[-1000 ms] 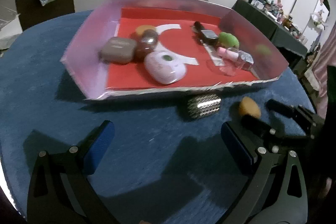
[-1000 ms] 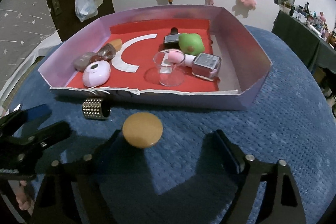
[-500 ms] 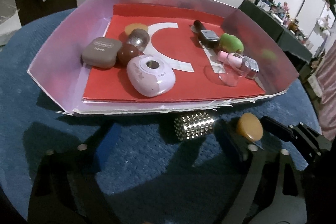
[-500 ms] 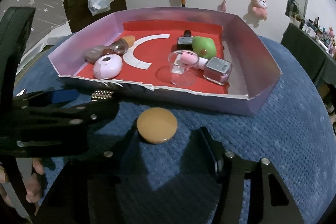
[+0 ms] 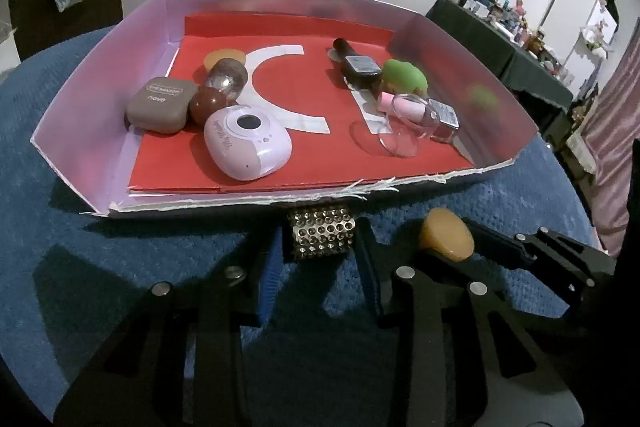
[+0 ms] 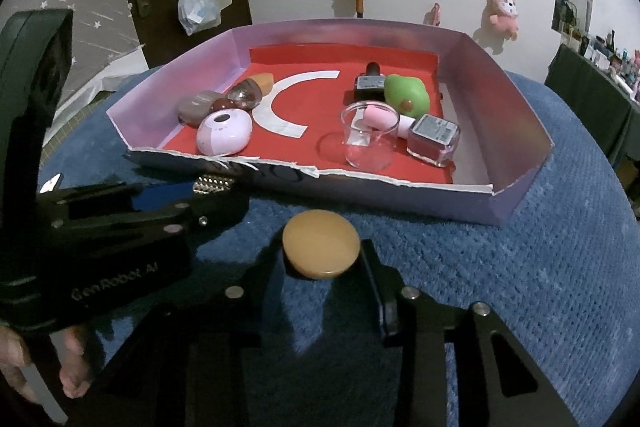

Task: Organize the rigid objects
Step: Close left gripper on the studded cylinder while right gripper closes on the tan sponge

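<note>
A silver studded cylinder (image 5: 321, 237) lies on the blue cloth just in front of the pink tray (image 5: 80, 99). My left gripper (image 5: 320, 267) has its fingers closed against both sides of it. A tan round disc (image 6: 321, 243) lies on the cloth to the right. My right gripper (image 6: 322, 275) has its fingers against the disc's two sides. In the left wrist view the disc (image 5: 446, 239) shows between the right gripper's fingers. In the right wrist view the studded cylinder (image 6: 213, 183) is half hidden by the left gripper.
The tray (image 6: 520, 131) holds several items: a lilac case (image 5: 246, 143), a brown case (image 5: 160, 105), a clear cup (image 6: 370, 139), a green toy (image 6: 406, 95), bottles. Its torn front edge (image 5: 360, 187) is close to both grippers. Blue cloth (image 6: 540, 287) lies to the right.
Both grippers moved forward toward the tray and closed in: the left around the studded cylinder, the right around the tan disc.
</note>
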{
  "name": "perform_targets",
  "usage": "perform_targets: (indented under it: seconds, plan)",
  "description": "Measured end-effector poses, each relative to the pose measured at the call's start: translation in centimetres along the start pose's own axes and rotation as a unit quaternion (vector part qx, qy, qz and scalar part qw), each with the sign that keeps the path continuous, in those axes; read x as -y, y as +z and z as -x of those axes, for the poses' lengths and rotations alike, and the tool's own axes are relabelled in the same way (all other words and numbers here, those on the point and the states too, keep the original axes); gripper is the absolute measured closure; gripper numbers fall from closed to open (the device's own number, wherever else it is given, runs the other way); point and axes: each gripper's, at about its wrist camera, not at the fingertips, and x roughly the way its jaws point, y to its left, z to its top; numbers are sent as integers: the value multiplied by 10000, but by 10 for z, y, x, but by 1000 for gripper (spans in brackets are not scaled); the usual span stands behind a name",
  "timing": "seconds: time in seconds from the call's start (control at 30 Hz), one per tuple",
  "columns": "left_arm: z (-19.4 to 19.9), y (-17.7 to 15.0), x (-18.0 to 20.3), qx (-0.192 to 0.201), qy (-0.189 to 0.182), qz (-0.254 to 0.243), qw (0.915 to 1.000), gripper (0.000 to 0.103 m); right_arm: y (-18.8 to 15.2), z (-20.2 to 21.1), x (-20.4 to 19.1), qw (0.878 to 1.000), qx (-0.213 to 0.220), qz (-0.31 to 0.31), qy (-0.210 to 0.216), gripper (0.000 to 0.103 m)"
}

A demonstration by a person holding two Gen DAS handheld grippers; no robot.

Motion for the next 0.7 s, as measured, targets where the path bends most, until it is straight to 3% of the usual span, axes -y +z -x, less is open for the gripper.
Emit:
perform_targets:
  seconds: [0.7]
  plan:
    - [52,-27,-12,197,-289,4,9994,74,-16,36,-11,9990,3,-94,447,64]
